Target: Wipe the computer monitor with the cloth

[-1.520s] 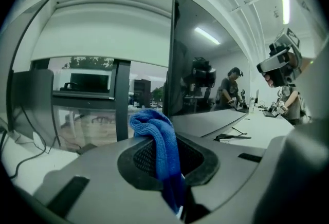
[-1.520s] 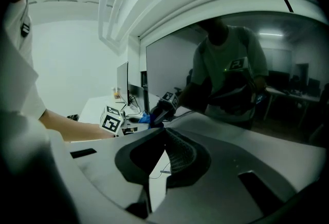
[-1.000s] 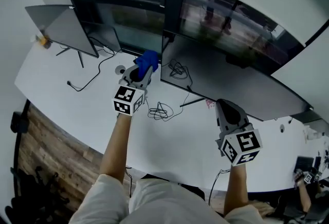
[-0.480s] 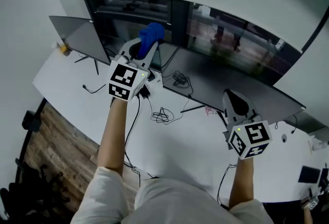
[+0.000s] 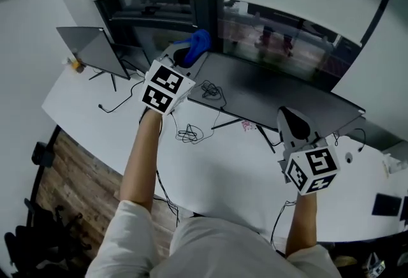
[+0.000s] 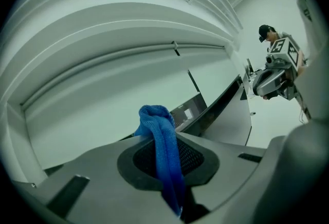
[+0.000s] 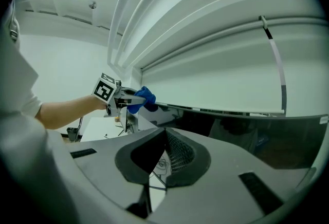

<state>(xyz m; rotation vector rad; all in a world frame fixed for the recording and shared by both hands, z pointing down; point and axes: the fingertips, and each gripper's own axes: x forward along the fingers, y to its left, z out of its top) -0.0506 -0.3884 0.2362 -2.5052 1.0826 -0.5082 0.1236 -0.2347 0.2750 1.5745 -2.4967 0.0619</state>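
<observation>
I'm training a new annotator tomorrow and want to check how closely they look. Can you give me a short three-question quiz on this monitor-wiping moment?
1. True or false: the right claw grips the blue cloth.
2. Where is the cloth? A) folded on the floor. B) clamped in the left claw, held up beside the wide monitor's left end. C) draped over the small monitor.
3. Fill in: the tangled black cables lie on the white ___.

Key: 1 false. 2 B. 3 table.
</observation>
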